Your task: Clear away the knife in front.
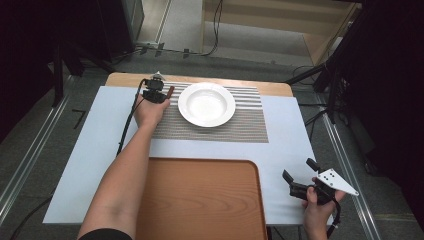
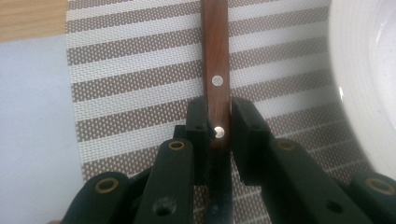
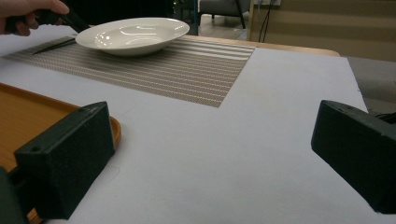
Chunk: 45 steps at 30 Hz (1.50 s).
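Observation:
A knife with a brown riveted wooden handle (image 2: 215, 60) is on the striped placemat (image 1: 240, 125), just left of the white deep plate (image 1: 206, 104). My left gripper (image 1: 161, 95) is shut on that handle, one pad pressing each side near the lower rivet, as the left gripper view (image 2: 218, 126) shows up close. In the right gripper view the dark blade (image 3: 51, 44) runs low along the mat beside the plate (image 3: 130, 33). My right gripper (image 1: 298, 169) stands open at the table's near right, with nothing between its fingers (image 3: 210, 154).
A wooden tray (image 1: 200, 200) lies at the near middle of the white table cover (image 1: 90, 165), its rounded corner close to my right gripper's left jaw. The plate rim (image 2: 369, 70) sits close to the right of the knife. Cables and stands lie on the floor beyond the table.

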Each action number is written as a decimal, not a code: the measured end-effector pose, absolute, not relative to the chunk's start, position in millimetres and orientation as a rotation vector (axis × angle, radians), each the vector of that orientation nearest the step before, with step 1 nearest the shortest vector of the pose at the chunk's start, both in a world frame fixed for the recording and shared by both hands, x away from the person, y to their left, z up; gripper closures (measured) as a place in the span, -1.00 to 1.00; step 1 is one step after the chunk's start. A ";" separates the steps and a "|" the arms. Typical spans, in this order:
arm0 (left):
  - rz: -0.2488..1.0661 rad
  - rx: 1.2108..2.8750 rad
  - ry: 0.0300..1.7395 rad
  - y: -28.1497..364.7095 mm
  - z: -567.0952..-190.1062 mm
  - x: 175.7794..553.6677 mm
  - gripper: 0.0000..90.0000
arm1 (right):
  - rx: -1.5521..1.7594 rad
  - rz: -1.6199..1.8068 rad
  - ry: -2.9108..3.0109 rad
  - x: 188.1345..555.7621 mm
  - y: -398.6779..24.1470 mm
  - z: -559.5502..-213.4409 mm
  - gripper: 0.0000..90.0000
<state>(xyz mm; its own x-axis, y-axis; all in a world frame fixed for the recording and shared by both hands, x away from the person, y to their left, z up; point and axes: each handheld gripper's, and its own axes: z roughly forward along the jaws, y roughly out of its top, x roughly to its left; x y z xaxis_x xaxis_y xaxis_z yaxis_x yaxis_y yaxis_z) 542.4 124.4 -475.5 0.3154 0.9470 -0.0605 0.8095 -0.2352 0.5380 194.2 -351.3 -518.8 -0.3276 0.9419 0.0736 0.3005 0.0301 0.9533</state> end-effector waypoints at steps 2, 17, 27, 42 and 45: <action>0.381 2.105 1.543 126.9 -471.7 541.1 0.71 | 1.272 1.315 1.690 194.4 -351.0 -518.7 -1.00; 0.400 2.090 1.475 134.9 -448.6 529.4 0.71 | 1.272 1.307 1.691 195.2 -350.3 -518.7 -1.00; 0.389 2.096 1.408 135.0 -433.2 513.2 0.71 | 1.263 1.304 1.696 195.7 -349.8 -518.7 -1.00; 0.347 2.150 1.309 137.4 -419.3 484.9 0.71 | 1.264 1.303 1.697 195.6 -349.6 -518.7 -1.00; 0.354 2.158 1.286 137.8 -416.9 477.3 0.71 | 1.263 1.303 1.698 195.7 -349.6 -518.6 -1.00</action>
<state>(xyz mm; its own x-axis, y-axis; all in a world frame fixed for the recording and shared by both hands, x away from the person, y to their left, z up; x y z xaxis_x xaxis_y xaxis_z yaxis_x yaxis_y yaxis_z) 477.3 137.8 -416.9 0.4963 0.8651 -0.0720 0.7067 -0.3545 0.6123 195.7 -349.6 -518.6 -0.3292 0.9423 0.0609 0.3025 0.0441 0.9521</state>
